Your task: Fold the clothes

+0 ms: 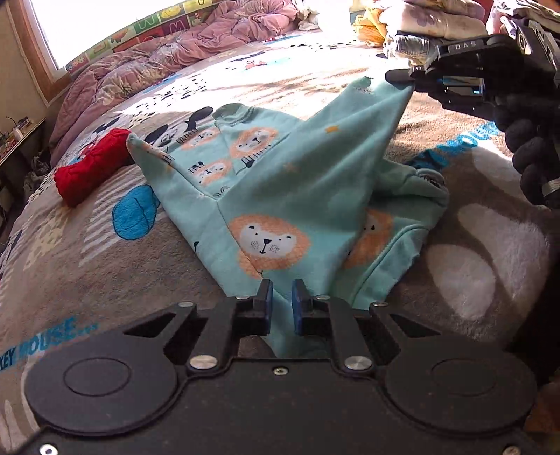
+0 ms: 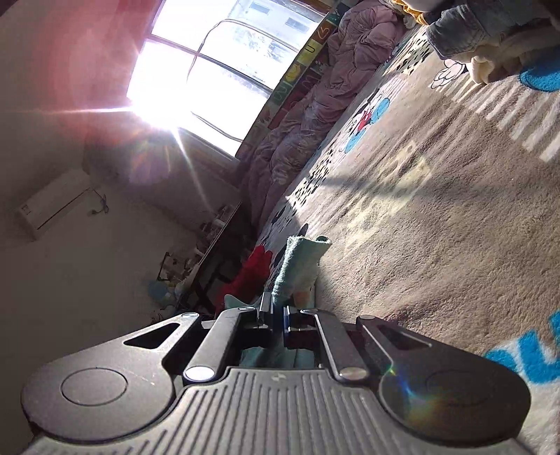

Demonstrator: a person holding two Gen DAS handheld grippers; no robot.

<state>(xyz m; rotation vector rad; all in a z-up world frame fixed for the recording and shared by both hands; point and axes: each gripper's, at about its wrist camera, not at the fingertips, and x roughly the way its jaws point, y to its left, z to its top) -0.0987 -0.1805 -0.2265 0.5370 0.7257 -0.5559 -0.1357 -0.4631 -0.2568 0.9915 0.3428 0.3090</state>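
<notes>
A mint-green child's garment with orange lion faces lies partly lifted on the bed blanket. My left gripper is shut on its near hem, cloth pinched between the blue pads. My right gripper, seen at the upper right in the left wrist view, is shut on a far corner and holds it raised, stretching the cloth into a tent. In the right wrist view the right gripper pinches a green fold that stands up past the fingertips.
A red knitted item lies left of the garment. A pink crumpled quilt runs along the far edge under the window. A pile of clothes sits at the far right. A side table stands at the left.
</notes>
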